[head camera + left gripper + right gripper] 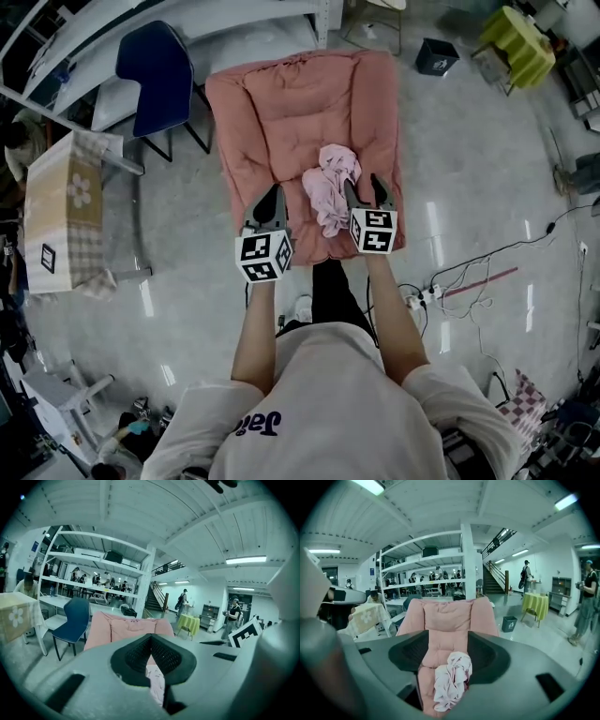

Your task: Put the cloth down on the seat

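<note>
A pink padded seat (281, 103) stands in front of me, and a crumpled pale pink cloth (330, 183) lies on its front part. My right gripper (366, 187) hovers just right of the cloth, jaws open. In the right gripper view the cloth (452, 677) rests on the seat (445, 616) between and beyond the open jaws of that gripper (447, 651), untouched by the pads. My left gripper (272, 199) hangs over the seat's front left edge, clear of the cloth. Its jaws (151, 639) meet at the tips with nothing in them; the cloth (156, 686) shows below.
A blue chair (155, 70) stands left of the seat, and a table with a checked cover (61, 211) further left. A black bin (436, 56) and a yellow-green table (516, 33) stand at the back right. Cables (459, 277) trail over the floor on the right. People stand in the background.
</note>
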Demonstrator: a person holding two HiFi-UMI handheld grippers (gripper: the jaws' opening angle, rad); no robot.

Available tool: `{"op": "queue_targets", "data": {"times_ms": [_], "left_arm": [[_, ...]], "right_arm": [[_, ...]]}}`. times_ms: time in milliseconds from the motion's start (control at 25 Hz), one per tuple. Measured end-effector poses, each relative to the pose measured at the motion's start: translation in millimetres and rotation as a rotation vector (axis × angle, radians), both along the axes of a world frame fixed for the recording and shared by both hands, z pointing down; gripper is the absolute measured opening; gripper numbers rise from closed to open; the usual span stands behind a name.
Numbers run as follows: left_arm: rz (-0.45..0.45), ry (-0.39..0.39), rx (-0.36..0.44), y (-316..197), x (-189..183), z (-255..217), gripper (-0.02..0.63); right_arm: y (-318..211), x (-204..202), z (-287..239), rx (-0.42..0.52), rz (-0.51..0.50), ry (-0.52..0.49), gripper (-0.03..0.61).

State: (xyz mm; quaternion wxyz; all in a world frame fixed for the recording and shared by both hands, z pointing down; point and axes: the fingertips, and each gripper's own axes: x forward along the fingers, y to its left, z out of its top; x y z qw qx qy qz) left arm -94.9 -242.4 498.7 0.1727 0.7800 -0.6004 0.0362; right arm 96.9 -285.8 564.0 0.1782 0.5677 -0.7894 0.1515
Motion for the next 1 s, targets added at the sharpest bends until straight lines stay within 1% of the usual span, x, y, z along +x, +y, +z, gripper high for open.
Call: {"op": "queue_targets", "data": {"times_ms": [200,320,560,640,840,1000], "left_arm": [[-0.018,-0.023,0.084,17.8,-9.8,-39.9,0.014],[-0.012,-0.035,0.125,28.7,-10.7,-61.3,0.014],[-0.009,-0.055,0.185,46.9,-16.6,-92.3,0.014],[-0.01,-0.053,0.21,51.3,-18.6,-103.6,0.014],[-0.003,-0.059,0.264,62.2,-16.4,-127.8,0.014],[0.008,-0.073,0.276,66.4,-16.6,-136.4,0.014]], "right_arm": [[22.8,-9.7,-53.5,0.107,-0.005,-0.035,0.238],[35.9,-18.5,-83.6,0.159,-0.012,-0.055,0.215],[59.7,-46.1,-130.3,0.246,-0.057,-0.067,0.152],[65.9,-54.2,-142.6,0.274,-0.074,-0.068,0.117],[82.6,-65.7,-167.0,0.308,-0.101,-0.08,0.083],[93.5,-79.4,-186.7,0.323,-0.118,-0.1,0.057]]}}
